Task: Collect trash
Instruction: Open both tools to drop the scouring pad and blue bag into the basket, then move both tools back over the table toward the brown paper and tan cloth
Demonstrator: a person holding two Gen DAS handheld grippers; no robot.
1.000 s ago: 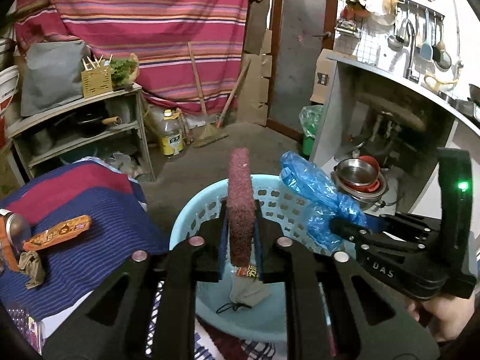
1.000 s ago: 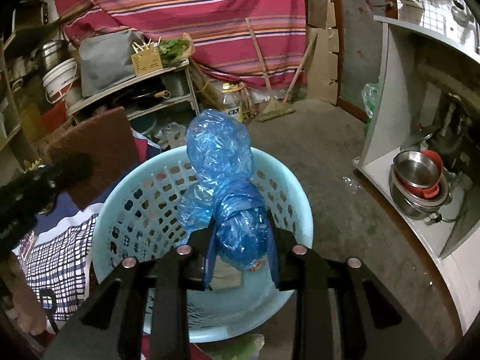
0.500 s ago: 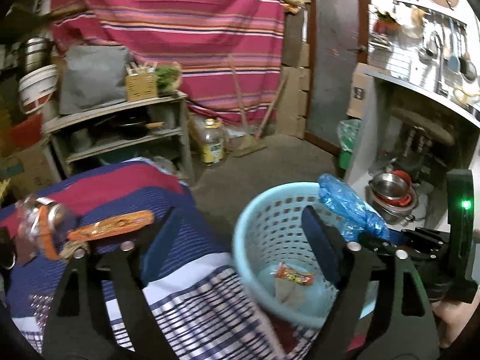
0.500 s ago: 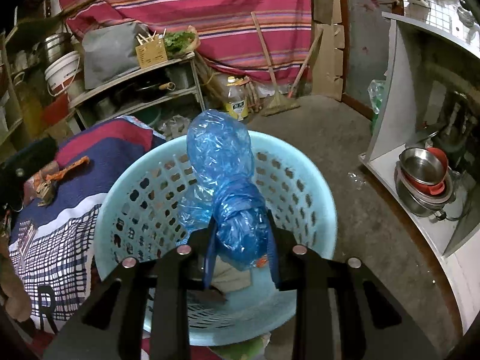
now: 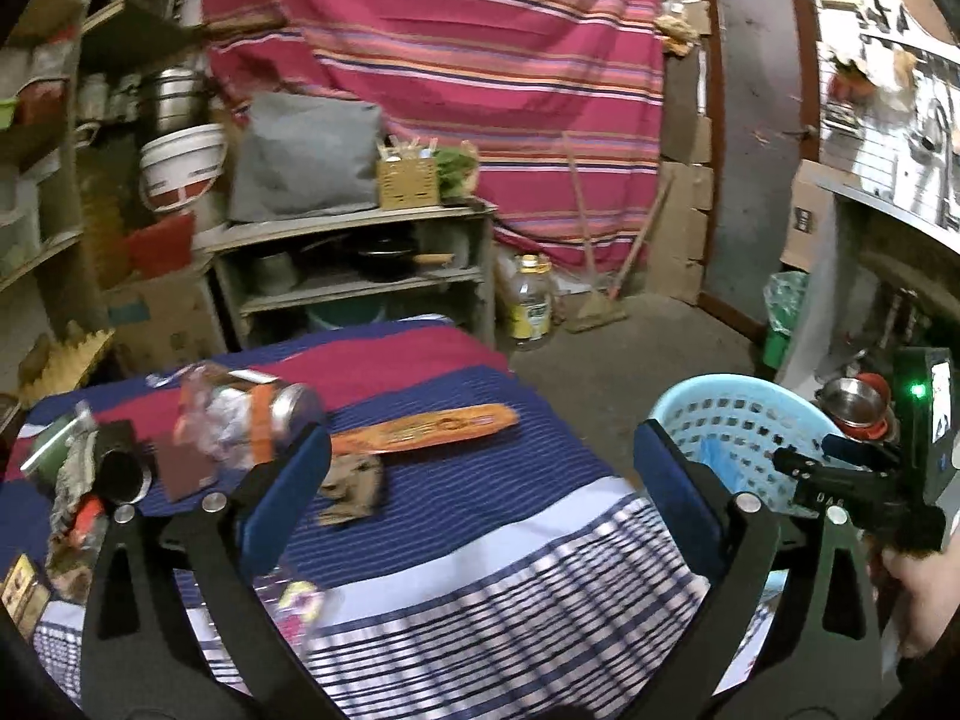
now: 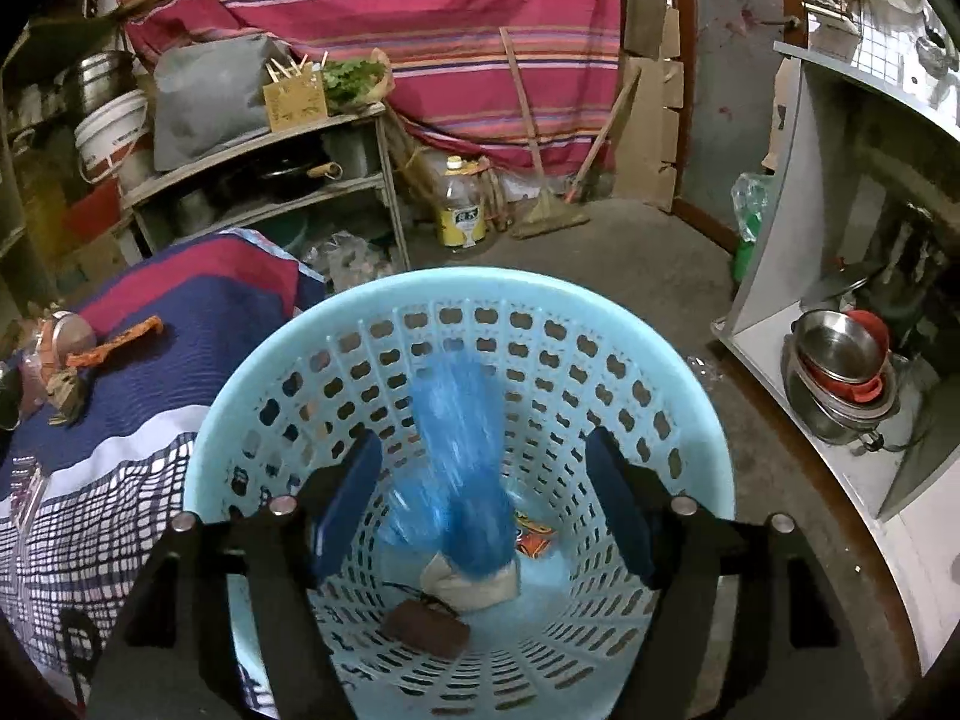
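A: Left wrist view first. Status of left gripper [image 5: 480, 468]?

B: Fingers spread wide, jaws have just been opening, nothing between the pads. It hangs over the cloth [image 5: 456, 546], blue/red striped w/ a checked edge.

A: Trash on the cloth?

B: Orange wrapper [image 5: 423, 433] lies flat, mid-cloth. Brown crumpled scrap [image 5: 353, 489] just below it, touching the wrapper's left end or nearly so; can't tell which. Can [image 5: 282, 420] w/ orange band on its side at left, clear plastic bunched round it. More clutter at far left, blurred, not identifiable.

A: Basket?

B: Basket [image 5: 738, 414], light blue, perforated, off the cloth's right corner. Right gripper's body shows in front of it, held by a hand [image 5: 918, 594] at frame edge.

A: Right wrist view.

B: Right gripper [image 6: 483, 504] points down into the basket [image 6: 690, 420]. Fingers apart, jaws have just been opening. Blue bag [image 6: 462, 474] sits between the pads, motion-blurred, not touching either pad; loose.

A: Basket contents?

B: Brown pad [image 6: 427, 628] on the bottom, near side. Pale scrap [image 6: 474, 588] under the bag's lower end. Orange wrapper bit [image 6: 533, 537] just right of the bag.

A: Surroundings?

B: Cloth at left w/ same trash on it. Steel bowls [image 6: 840, 360] stacked on low shelf at right, well apart from basket.
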